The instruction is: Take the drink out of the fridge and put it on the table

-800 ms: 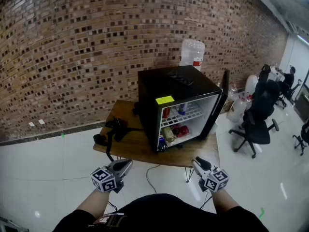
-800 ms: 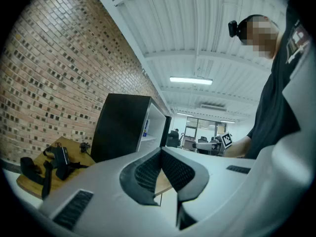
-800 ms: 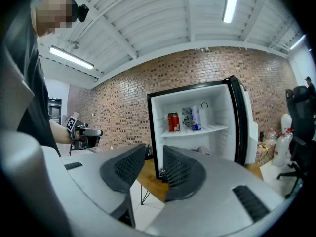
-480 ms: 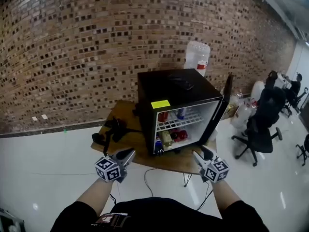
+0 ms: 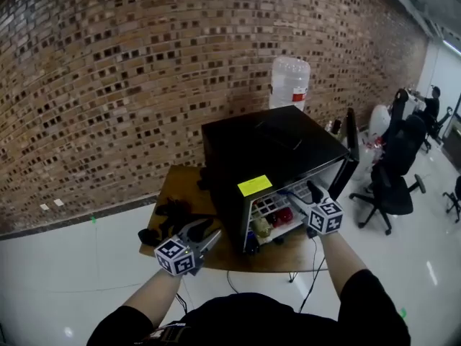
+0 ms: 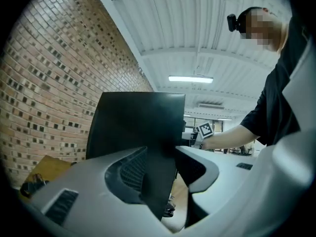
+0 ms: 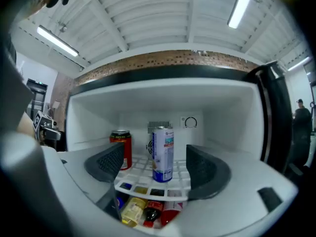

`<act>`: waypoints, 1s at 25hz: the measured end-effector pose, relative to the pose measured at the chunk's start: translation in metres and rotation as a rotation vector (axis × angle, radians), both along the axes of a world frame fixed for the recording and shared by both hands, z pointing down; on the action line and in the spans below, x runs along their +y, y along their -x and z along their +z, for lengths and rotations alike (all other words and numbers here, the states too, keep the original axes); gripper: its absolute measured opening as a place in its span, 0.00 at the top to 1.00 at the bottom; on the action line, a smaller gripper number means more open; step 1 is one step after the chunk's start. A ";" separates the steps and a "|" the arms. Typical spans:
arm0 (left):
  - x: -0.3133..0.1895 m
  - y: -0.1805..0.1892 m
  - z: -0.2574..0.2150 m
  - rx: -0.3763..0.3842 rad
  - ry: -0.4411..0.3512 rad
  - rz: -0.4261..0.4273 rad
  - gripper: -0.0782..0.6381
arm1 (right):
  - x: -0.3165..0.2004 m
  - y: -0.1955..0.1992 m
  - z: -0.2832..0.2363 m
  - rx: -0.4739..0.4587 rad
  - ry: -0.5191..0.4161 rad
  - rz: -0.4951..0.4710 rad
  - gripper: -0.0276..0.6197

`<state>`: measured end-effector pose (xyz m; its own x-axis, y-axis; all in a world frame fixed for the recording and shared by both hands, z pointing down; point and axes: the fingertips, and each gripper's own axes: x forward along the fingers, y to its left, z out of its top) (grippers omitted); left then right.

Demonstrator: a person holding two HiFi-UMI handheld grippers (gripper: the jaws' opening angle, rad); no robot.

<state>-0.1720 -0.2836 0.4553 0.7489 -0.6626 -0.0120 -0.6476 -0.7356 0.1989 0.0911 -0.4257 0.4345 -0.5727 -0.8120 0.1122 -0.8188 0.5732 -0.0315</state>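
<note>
A black mini fridge [image 5: 270,146] stands on a wooden table [image 5: 184,182] with its door [image 5: 351,144] swung open to the right. On its upper wire shelf [image 7: 148,174] a blue-and-white drink can [image 7: 163,153] stands upright, with a red can [image 7: 121,148] to its left. My right gripper [image 5: 302,193] is at the fridge opening, open. In the right gripper view it [image 7: 158,164] frames the blue-and-white can, which stands farther in and untouched. My left gripper [image 5: 205,231] hovers open and empty by the fridge's left front corner [image 6: 148,132].
Bottles [image 7: 143,211] lie on the fridge's lower level. A yellow note [image 5: 254,185] sticks to the fridge's front top edge. Black gear [image 5: 169,215] lies on the table's left part. A water jug [image 5: 289,81] stands behind the fridge, office chairs [image 5: 392,179] to the right.
The view has come closer to the fridge. My right gripper has risen and reached forward into the fridge opening. My left gripper has moved up and right, next to the fridge's left front corner.
</note>
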 end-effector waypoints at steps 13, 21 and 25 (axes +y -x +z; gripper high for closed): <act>-0.030 -0.030 0.012 0.029 0.037 0.042 0.65 | -0.085 0.043 0.005 0.097 -0.057 -0.099 0.54; -0.011 -0.041 0.022 0.040 0.048 0.067 0.65 | -0.035 0.028 0.002 0.068 -0.093 -0.162 0.55; 0.001 -0.038 0.030 0.048 0.065 0.120 0.65 | -0.006 0.018 0.001 0.032 -0.104 -0.124 0.55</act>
